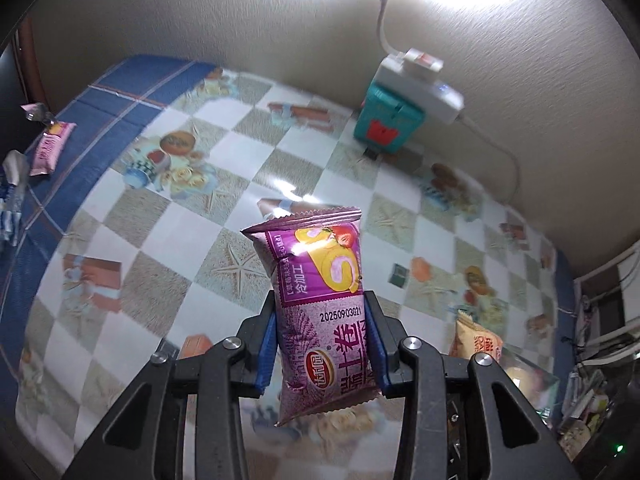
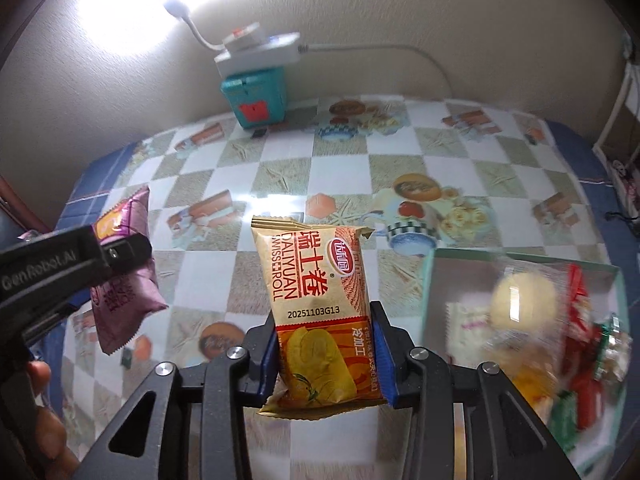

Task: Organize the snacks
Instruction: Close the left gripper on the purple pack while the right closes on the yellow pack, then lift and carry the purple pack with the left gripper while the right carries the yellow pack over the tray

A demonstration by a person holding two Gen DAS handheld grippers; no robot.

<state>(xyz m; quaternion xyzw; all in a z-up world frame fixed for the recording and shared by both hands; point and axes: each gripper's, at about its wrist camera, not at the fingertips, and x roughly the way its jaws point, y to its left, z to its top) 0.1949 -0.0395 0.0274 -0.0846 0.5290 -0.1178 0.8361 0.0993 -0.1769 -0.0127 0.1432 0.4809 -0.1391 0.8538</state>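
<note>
A purple Swiss-roll packet (image 1: 320, 296) is clamped across its lower half between the blue pads (image 1: 267, 354) of the left gripper (image 1: 323, 344) and is held clear of the checked tablecloth (image 1: 168, 216). A golden Swiss-roll packet (image 2: 316, 312) is pinched in the same way by the right gripper (image 2: 326, 354), the pads pressed against both long edges. Both packets are judged to be light, air-puffed film pouches with a soft cake inside, so the filling could be crushed by a hard squeeze, and the glossy film is likely to be slippery. A hold across the middle of the body, as seen here, is judged safer than one on the crimped end seals, which would let the packet swing. An open box (image 2: 520, 264) with wrapped sweets inside is seen on the tablecloth to the right of the golden packet and is judged the likely destination. A further pink packet (image 1: 52, 148) is left lying at the table's blue edge.
</note>
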